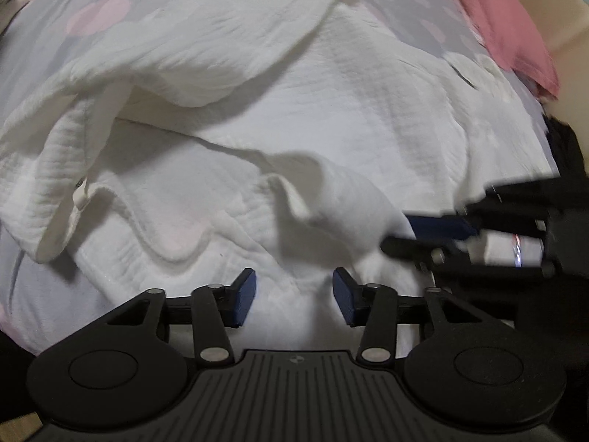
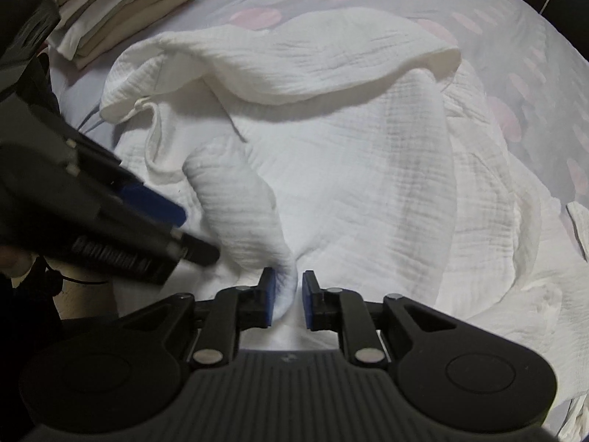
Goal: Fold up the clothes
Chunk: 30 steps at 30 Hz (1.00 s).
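Your right gripper [image 2: 288,300] stands with its jaws nearly together around a raised ridge of the white garment [image 2: 331,169]. The left pad touches the cloth, a sliver of gap shows at the right pad, so whether the pinch has bitten cannot be told for sure.

Your left gripper [image 1: 294,296] hangs over the same garment with jaws partly open and nothing between them but flat cloth below; it holds nothing.

The ridge runs away from your right jaws, up toward the garment's middle, so it lies lengthwise along the line the gripper points. From the left wrist view, that ridge sits to the right of your left jaws, where the right gripper's blue pads come in from the side. The right hand is clearly the nearer one to it.

The garment lies crumpled on the bed [image 2: 497,7], a grey cover with pink spots, one broad flap [image 2: 294,62] folded over its far side. A stack of folded clothes [image 2: 121,7] sits at the bed's far left corner; a pink cloth [image 1: 504,25] lies at the far right edge.
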### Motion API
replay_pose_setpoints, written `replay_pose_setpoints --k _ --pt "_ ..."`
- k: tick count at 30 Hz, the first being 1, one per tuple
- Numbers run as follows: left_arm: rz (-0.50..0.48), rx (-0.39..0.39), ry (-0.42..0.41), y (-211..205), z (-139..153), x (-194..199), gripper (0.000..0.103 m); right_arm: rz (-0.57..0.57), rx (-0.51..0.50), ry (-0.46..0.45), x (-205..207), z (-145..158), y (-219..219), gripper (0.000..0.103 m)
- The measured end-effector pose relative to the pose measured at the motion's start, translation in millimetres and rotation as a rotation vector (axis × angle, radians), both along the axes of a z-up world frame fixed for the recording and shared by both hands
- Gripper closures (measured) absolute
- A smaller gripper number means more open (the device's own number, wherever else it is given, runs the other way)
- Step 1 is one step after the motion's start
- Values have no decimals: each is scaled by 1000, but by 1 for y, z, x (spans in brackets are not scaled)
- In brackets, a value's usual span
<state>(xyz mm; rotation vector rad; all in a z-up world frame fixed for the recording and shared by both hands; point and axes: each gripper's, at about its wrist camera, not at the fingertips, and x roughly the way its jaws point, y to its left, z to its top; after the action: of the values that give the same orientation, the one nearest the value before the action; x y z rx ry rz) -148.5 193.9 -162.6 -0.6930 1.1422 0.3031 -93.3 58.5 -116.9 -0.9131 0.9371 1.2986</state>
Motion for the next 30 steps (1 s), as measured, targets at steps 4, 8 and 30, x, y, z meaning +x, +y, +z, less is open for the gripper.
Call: replay_pose_setpoints --k 4,8,30 --pt "64 -8 13 7 -10 2 71 8 -5 7 -1 -3 1 85" --pt "98 -2 8 11 -18 2 87 6 -8 3 1 -3 2 76" --pt "251 -137 -91 33 51 -119 103 275 195 95 -67 52 -12 53"
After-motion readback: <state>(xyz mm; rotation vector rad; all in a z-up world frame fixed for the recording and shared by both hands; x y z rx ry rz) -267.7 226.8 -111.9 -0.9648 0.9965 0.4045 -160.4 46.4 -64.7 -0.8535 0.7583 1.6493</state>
